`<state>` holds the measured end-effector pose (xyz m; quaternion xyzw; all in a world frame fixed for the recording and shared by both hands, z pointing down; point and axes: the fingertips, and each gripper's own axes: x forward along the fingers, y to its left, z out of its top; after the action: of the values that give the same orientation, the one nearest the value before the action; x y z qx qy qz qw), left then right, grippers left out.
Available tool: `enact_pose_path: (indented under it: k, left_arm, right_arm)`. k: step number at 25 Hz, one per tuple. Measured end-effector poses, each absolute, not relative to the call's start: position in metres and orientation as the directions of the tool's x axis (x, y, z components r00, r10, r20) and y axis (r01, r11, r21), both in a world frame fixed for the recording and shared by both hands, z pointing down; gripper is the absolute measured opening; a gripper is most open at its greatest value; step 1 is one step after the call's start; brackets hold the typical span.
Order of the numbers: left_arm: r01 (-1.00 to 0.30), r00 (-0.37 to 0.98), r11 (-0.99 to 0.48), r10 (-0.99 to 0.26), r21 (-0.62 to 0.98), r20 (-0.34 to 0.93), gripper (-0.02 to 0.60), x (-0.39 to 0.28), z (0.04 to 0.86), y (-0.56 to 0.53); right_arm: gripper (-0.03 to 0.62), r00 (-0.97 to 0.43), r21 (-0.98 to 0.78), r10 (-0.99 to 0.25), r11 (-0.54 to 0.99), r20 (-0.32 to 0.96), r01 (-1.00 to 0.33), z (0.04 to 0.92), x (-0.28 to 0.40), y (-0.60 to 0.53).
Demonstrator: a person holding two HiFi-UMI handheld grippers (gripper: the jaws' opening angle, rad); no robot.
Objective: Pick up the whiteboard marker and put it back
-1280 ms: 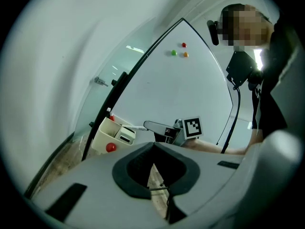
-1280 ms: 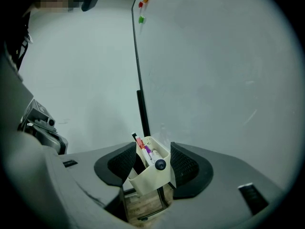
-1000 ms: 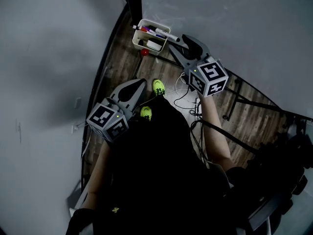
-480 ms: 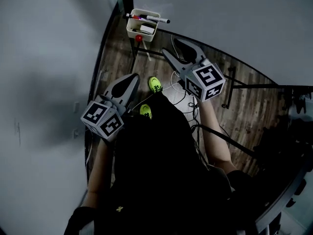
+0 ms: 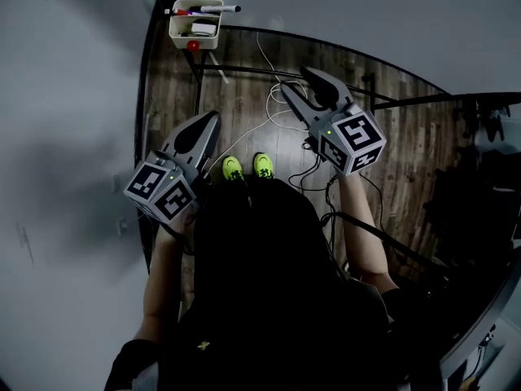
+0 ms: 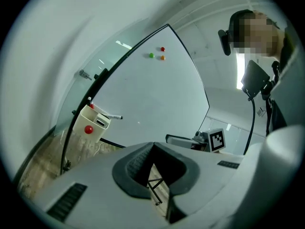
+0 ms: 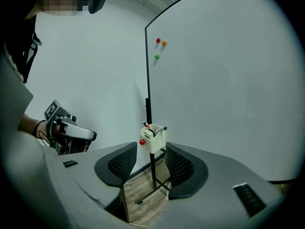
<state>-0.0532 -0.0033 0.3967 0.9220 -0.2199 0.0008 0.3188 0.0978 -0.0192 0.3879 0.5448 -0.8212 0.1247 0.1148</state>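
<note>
- Both grippers are further from the white holder [image 5: 195, 29] than a second ago. In the head view it now sits up at the top edge.
- The right gripper [image 5: 298, 80] has backed well away from the holder, out over the wood floor [image 5: 244, 104]. Its jaws have just been closing a little but still stand wide apart, with nothing between them.
- The left gripper [image 5: 210, 119] is also well clear of the holder. Its jaws meet at the tips and it's empty.
- The whiteboard marker [image 5: 213, 9] lies across the top of the holder, one end poking out past its rim. More pens and a pale block sit inside, and a red magnet [image 5: 193, 46] is stuck on the front. The holder hangs on the frame of the whiteboard [image 7: 228, 80].
- My guess on handling: it's light and stiff, with a smooth round plastic barrel, so it could roll or squirt out of a sloppy pinch.
- I'd grab it across the barrel on the overhanging end with a gentle squeeze, keeping the pads off the holder's rim.
- The marker looks like it's already back home, honestly.
</note>
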Motion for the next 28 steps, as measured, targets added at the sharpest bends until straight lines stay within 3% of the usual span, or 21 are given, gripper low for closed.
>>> enact_pose_path:
  k: [10, 18, 23, 28]
  left_arm:
    - [-0.402, 0.91, -0.712, -0.382, 0.575, 0.163, 0.031, -0.017, 0.407, 0.028]
    - [-0.476, 0.869, -0.69, -0.463, 0.545, 0.173, 0.031, -0.006, 0.396, 0.071]
    - [-0.519, 0.841, -0.675, -0.512, 0.525, 0.174, 0.032, 0.0, 0.39, 0.098]
    - [-0.556, 0.813, -0.663, -0.558, 0.502, 0.164, 0.031, 0.001, 0.381, 0.117]
  right_arm:
    - [0.186, -0.33, -0.126, -0.869, 0.305, 0.368, -0.944, 0.418, 0.148, 0.052]
    - [0.178, -0.445, -0.15, -0.838, 0.419, 0.315, -0.896, 0.407, 0.146, 0.091]
    - [0.114, -0.515, -0.161, -0.808, 0.489, 0.286, -0.857, 0.403, 0.146, 0.116]
    - [0.0, -0.602, -0.181, -0.758, 0.575, 0.249, -0.798, 0.396, 0.135, 0.133]
